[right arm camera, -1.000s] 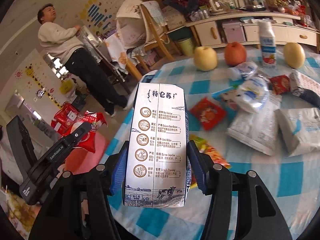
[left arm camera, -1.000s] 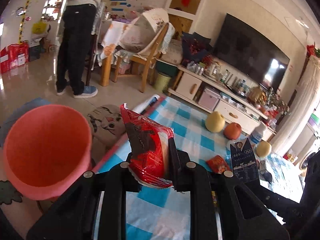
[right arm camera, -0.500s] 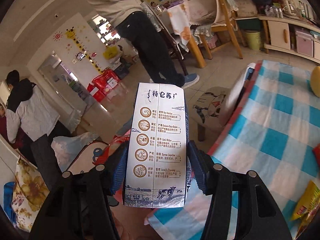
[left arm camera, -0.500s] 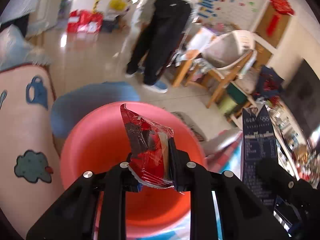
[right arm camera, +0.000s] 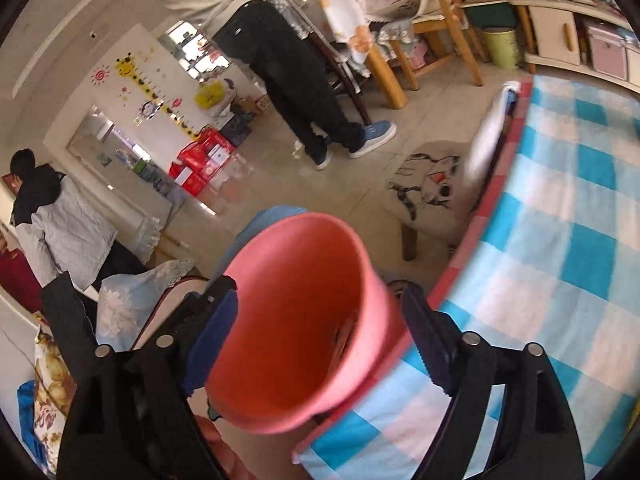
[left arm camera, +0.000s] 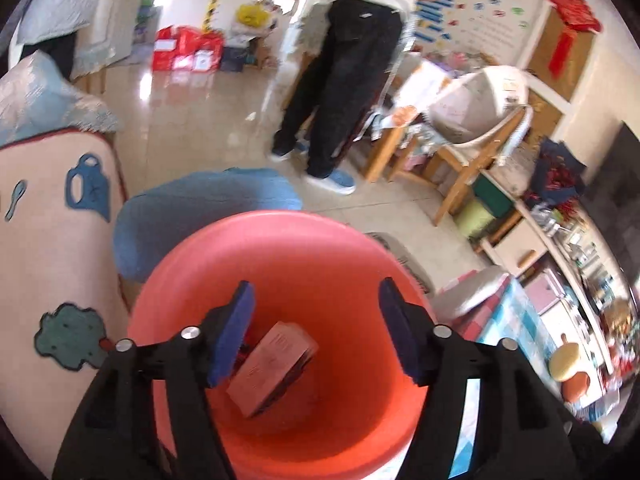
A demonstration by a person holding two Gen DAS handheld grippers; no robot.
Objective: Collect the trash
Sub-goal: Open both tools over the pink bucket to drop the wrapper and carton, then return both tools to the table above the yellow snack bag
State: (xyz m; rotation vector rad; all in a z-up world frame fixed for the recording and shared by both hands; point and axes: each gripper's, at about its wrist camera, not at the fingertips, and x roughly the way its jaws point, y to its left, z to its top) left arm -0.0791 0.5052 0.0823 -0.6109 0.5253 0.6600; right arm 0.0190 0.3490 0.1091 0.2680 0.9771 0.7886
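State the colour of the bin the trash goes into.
The bin is salmon pink, almost coral; clearest from the left wrist.

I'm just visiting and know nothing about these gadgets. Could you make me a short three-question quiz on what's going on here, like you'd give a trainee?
1. True or false: the left gripper holds a red snack wrapper.
2. What lies at the bottom of the red bin?
A. an apple
B. a carton
C. a bottle
3. Fill in: the right gripper has its jaws ____.

Key
1. False. Its jaws have just been opening and nothing is between them.
2. B. The carton lies tilted inside, with something red beside it.
3. Open. They have just been opening, with nothing gripped; the bin shows beyond them, next to the checked tablecloth.
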